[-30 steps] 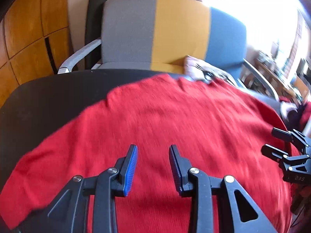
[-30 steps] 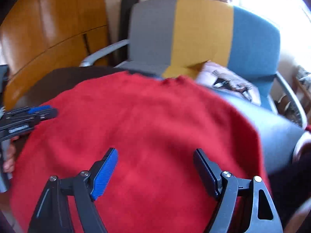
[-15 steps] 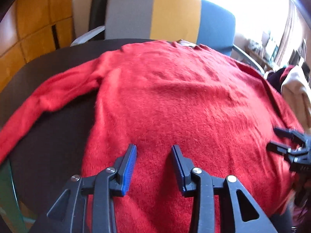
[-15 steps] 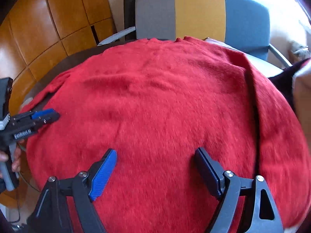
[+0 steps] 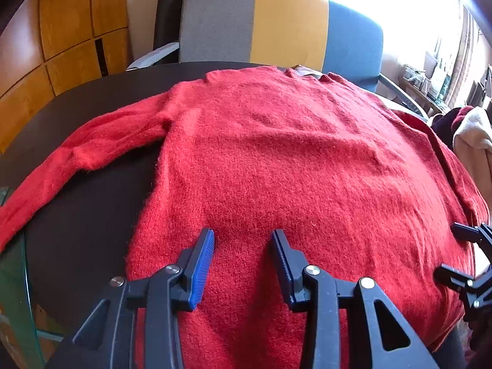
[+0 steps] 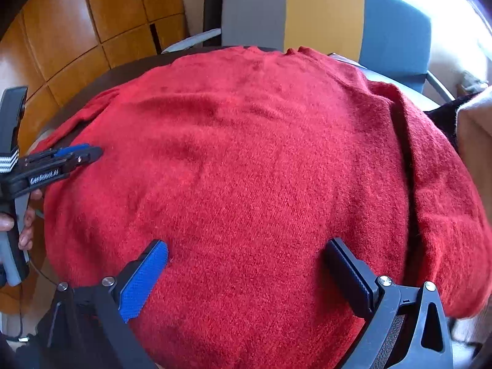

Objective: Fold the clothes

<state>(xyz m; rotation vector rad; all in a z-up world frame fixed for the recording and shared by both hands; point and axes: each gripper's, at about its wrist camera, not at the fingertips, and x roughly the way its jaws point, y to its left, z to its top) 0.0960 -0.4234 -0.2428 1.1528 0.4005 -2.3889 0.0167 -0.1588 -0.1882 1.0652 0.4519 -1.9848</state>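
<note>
A red knitted sweater (image 5: pixel 292 160) lies spread flat on a dark round table (image 5: pixel 92 203), collar at the far side. Its left sleeve (image 5: pixel 77 150) stretches out to the left; the right sleeve (image 6: pixel 442 190) lies folded along the right side. My left gripper (image 5: pixel 243 240) is open and empty over the sweater's near hem. My right gripper (image 6: pixel 246 252) is wide open and empty over the hem. It also shows in the left wrist view (image 5: pixel 455 252), and the left gripper shows in the right wrist view (image 6: pixel 83 153).
A grey, yellow and blue chair (image 5: pixel 276 27) stands behind the table. Wooden panels (image 5: pixel 61 30) line the left wall. Other dark and cream clothes (image 5: pixel 467 129) lie at the right of the table. A hand (image 6: pixel 21 221) holds the left gripper's handle.
Both grippers pulled back toward the near edge and the sweater came down flat on the table, with the left sleeve now spread out. Both grippers stayed open.
</note>
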